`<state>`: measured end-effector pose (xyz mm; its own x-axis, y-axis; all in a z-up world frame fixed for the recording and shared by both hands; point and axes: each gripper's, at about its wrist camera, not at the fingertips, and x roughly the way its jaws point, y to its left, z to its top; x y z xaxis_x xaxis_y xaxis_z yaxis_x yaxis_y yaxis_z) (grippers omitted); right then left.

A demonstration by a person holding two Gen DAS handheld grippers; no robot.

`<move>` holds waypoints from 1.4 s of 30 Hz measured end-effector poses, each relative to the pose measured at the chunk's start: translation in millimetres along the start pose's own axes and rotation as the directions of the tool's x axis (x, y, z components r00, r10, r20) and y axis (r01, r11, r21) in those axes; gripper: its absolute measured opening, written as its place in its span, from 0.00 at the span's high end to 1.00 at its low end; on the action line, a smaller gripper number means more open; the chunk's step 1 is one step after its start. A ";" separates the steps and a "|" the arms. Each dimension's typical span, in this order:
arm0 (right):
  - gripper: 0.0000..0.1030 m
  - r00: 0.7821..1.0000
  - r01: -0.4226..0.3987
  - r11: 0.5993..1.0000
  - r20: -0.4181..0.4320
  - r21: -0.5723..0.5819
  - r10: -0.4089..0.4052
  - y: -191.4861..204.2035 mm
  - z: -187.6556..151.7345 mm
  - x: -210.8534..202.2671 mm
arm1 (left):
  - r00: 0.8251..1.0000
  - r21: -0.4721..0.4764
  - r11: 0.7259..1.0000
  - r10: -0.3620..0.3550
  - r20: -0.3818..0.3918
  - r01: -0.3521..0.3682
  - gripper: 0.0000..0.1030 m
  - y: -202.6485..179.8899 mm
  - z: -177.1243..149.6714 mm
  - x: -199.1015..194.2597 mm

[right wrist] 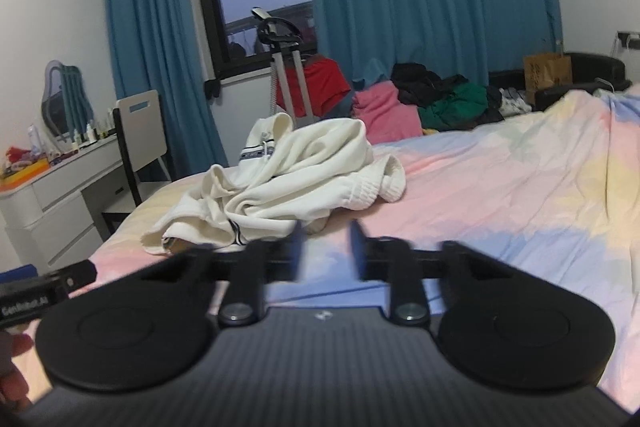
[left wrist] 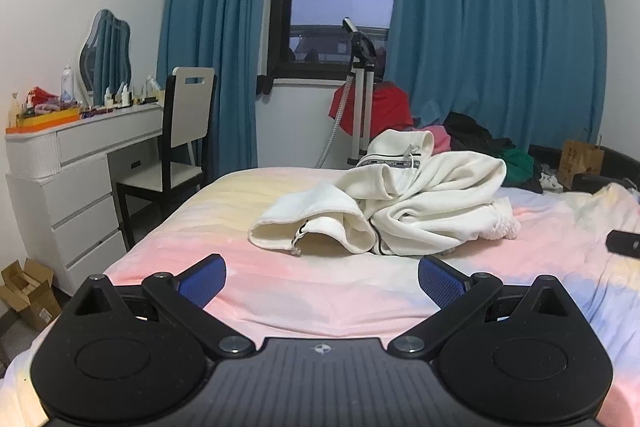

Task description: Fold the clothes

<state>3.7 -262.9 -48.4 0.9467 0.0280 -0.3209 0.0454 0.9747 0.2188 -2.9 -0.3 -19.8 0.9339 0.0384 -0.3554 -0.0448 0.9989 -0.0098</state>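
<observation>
A crumpled white garment (left wrist: 384, 203) with dark striped trim lies in a heap on the pastel pink, yellow and blue bedsheet (left wrist: 320, 291). My left gripper (left wrist: 322, 281) is open and empty, low over the sheet, a short way in front of the heap. In the right wrist view the same garment (right wrist: 288, 179) lies ahead and to the left. My right gripper (right wrist: 326, 251) is blurred, its fingers a narrow gap apart with nothing between them, just short of the garment's near edge. The left gripper's body (right wrist: 40, 287) shows at the left edge.
A pile of other clothes (right wrist: 432, 99), pink, green and black, lies at the bed's far side. A garment steamer stand (left wrist: 362, 99) with a red cloth stands by the window. A white dresser (left wrist: 68, 179) and chair (left wrist: 176, 147) stand left. A paper bag (left wrist: 580, 159) is far right.
</observation>
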 end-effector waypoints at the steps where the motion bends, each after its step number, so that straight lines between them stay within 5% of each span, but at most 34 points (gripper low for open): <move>1: 0.89 1.000 0.006 1.000 0.005 0.011 -0.006 -1.9 0.4 -0.8 | 1.000 0.009 1.000 -0.007 -0.002 0.007 0.00 -2.3 -2.1 0.9; 9: 0.89 0.997 0.068 0.993 0.023 0.092 -0.070 -21.3 7.6 -4.6 | 0.991 0.087 0.988 -0.122 -0.052 0.126 0.00 -41.6 -11.6 34.9; 19: 0.88 0.990 0.140 0.979 -0.011 0.147 -0.140 -59.4 3.9 24.9 | 0.957 0.226 0.930 -0.276 -0.091 0.290 0.05 -162.3 -2.0 166.3; 23: 0.88 0.983 0.181 0.965 -0.025 0.191 -0.180 -79.1 -0.3 48.1 | 0.956 0.316 0.905 -0.293 -0.027 0.286 0.08 -223.4 -3.4 213.6; 30: 0.87 0.976 0.218 0.945 -0.083 0.244 -0.204 -101.7 -12.4 94.0 | 0.970 0.369 0.901 -0.244 -0.005 0.229 0.20 -291.6 -8.6 293.5; 33: 0.87 0.972 0.229 0.941 -0.106 0.248 -0.208 -106.5 -19.8 109.3 | 0.972 0.370 0.906 -0.234 0.032 0.206 0.30 -296.7 -3.3 300.5; 36: 0.87 0.968 0.240 0.940 -0.128 0.244 -0.214 -109.2 -26.7 122.0 | 0.966 0.355 0.912 -0.247 0.076 0.206 0.57 -292.5 6.6 295.4; 39: 0.87 0.965 0.250 0.939 -0.138 0.235 -0.223 -107.0 -29.4 126.5 | 0.958 0.340 0.918 -0.259 0.120 0.205 0.68 -288.3 16.6 290.4; 40: 0.87 0.965 0.250 0.940 -0.137 0.233 -0.223 -105.8 -29.7 126.0 | 0.956 0.335 0.920 -0.262 0.134 0.205 0.89 -286.9 19.9 288.7; 42: 0.87 0.966 0.251 0.943 -0.126 0.219 -0.228 -102.8 -29.3 122.6 | 0.949 0.324 0.923 -0.269 0.164 0.206 0.96 -284.1 26.5 285.3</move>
<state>105.8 -353.1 -137.2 0.8638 -0.1671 -0.4754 0.3501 0.8776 0.3276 285.7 -272.4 -93.6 0.9565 -0.2284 -0.1816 0.2660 0.9383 0.2211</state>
